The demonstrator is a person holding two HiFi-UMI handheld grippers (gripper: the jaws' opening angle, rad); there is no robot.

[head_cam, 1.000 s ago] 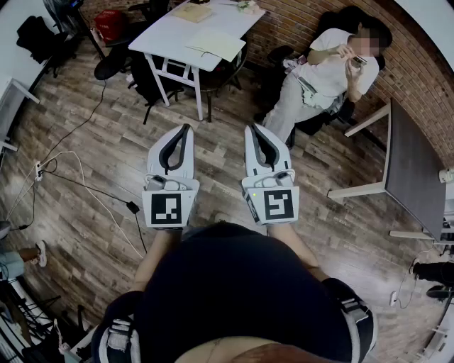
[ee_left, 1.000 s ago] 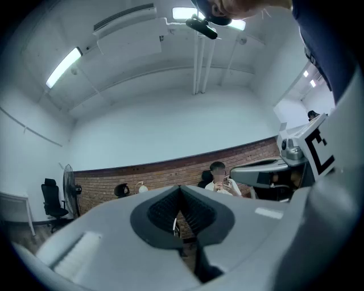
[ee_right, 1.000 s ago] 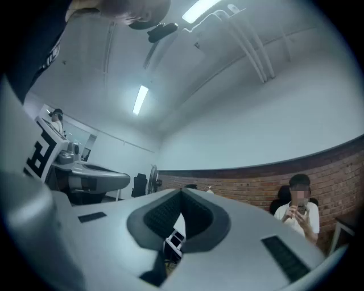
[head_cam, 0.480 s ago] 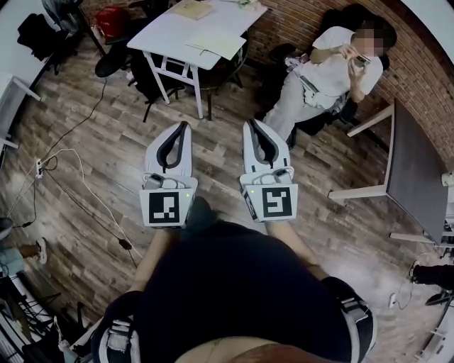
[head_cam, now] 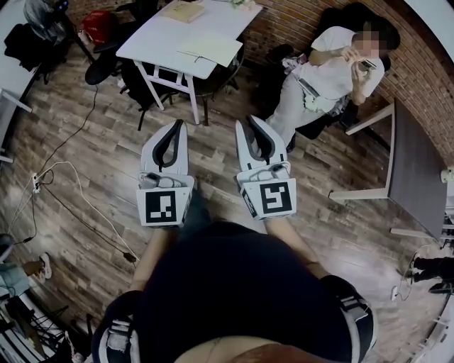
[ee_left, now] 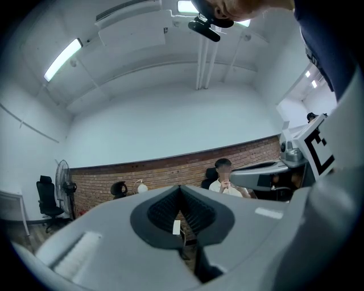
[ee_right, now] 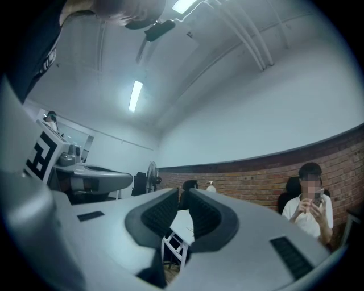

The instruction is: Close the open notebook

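The open notebook [head_cam: 211, 47] lies flat on the white table [head_cam: 152, 42] at the top of the head view, next to a tan closed book [head_cam: 183, 10]. My left gripper [head_cam: 178, 125] and right gripper [head_cam: 248, 122] are held side by side over the wooden floor, pointing toward that table and well short of it. Both are shut with nothing between the jaws. In the left gripper view the left gripper [ee_left: 181, 188] faces the brick wall. In the right gripper view the right gripper [ee_right: 183, 192] has the white table [ee_right: 182, 219] showing below its tips.
A person [head_cam: 323, 74] sits against the brick wall at the right, holding a phone. A dark table [head_cam: 415, 170] stands at the far right. Black chairs and bags [head_cam: 131, 71] crowd the white table's left side. Cables [head_cam: 71, 186] run across the floor on the left.
Both grippers have moved forward together toward the white table, which now sits further left in the head view. Their jaws look the same as before.
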